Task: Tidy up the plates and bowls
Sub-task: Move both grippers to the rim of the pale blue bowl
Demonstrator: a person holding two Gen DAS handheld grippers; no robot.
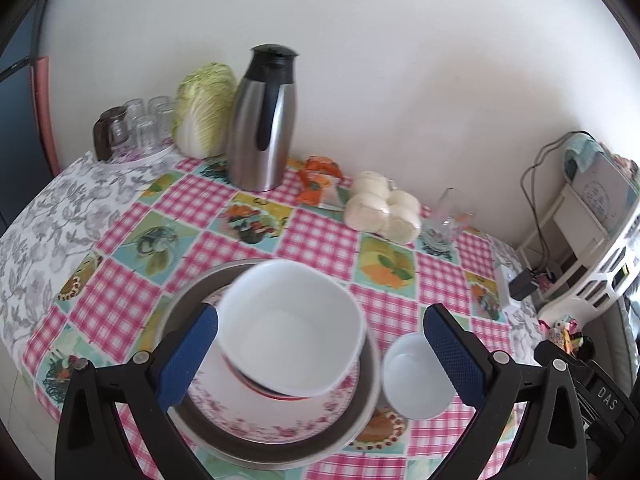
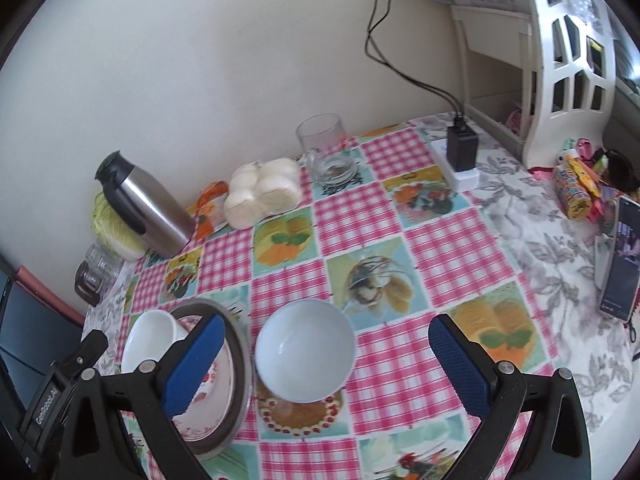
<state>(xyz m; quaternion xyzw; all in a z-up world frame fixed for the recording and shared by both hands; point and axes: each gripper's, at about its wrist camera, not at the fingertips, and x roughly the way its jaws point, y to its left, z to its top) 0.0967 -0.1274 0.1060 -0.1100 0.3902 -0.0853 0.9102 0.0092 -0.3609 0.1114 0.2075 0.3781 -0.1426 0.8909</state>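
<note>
Your left tool's (image 1: 320, 354) near finger (image 1: 188, 354) hides part of the floral plate (image 1: 280, 416), and the lower rim of the metal pan (image 1: 280, 446) beneath it runs behind the tool's black frame. In the right wrist view the same stack is cut off by your right tool's (image 2: 326, 364) left finger (image 2: 196, 360). The large white bowl (image 1: 292, 326) is blurred at its rim, so you cannot tell whether it rests flat; it looks tilted.

The pan holds the plate, and the plate holds the large bowl, which is empty. The small white bowl (image 2: 306, 350) stands on the desk (image 2: 440, 248) just beside the pan, also empty. At the back a glass mug (image 2: 326, 148) holds only dregs.

Both your tools stand wide apart and grip nothing. The left one straddles the large bowl without clear contact; the right one frames the small bowl, its fingers clear of it.
</note>
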